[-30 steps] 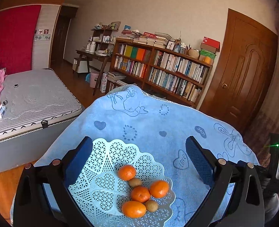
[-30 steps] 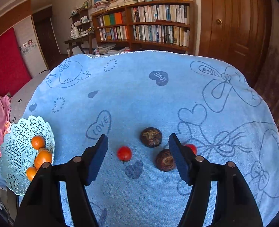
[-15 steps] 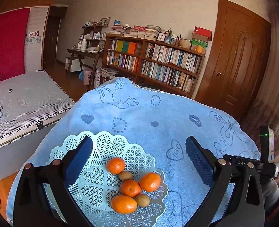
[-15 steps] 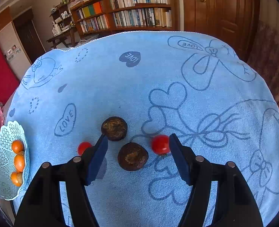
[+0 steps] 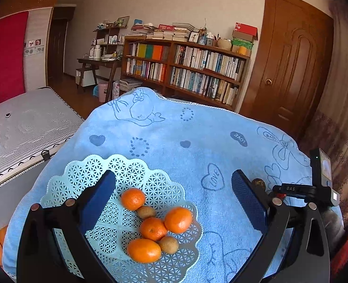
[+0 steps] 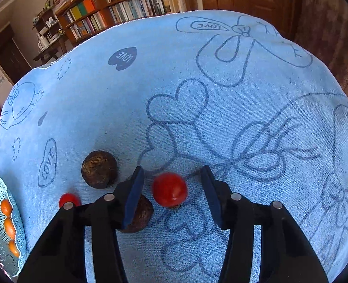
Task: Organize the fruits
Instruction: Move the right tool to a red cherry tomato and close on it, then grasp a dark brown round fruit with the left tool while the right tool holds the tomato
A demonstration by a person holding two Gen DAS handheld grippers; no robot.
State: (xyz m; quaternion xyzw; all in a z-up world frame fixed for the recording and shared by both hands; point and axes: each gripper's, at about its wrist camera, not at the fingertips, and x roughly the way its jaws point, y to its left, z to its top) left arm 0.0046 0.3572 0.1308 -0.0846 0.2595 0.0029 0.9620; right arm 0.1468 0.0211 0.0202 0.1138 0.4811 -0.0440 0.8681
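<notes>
- Since a second ago our right gripper (image 6: pixel 171 195) has swung from the left-hand tomato and dark fruit over to the right-hand red tomato (image 6: pixel 169 189), which now sits between the blue pads; our left gripper (image 5: pixel 174 202) has dropped a bit toward the basket.
- Red tomato lies on the blue cloth (image 6: pixel 197 82), between the right pads, nearer the left one, touching neither as far as we can see. Jaws spread wide, nothing held.
- Step in hand, we judge: closing on this tomato. To do it well, shift slightly left to centre the fruit, lower so the pads meet its widest part, squeeze gently since it looks soft-skinned and round, likely to roll.
- Watch the left pad: it overlaps the near dark round fruit (image 6: pixel 138 217) in this view; closing could nudge it.
- Tomato is near-spherical, no real long axis; a dark stem bit shows at its lower edge, so it seems tipped stem-end toward the camera.
- Further out: second dark fruit (image 6: pixel 99 169), a small second tomato (image 6: pixel 67 199) partly hidden behind the gripper.
- Basket (image 5: pixel 84 172) holds four oranges (image 5: pixel 133 198) and two brownish kiwi-like fruits (image 5: pixel 146 212); left gripper hovers above it, spread wide, empty.
</notes>
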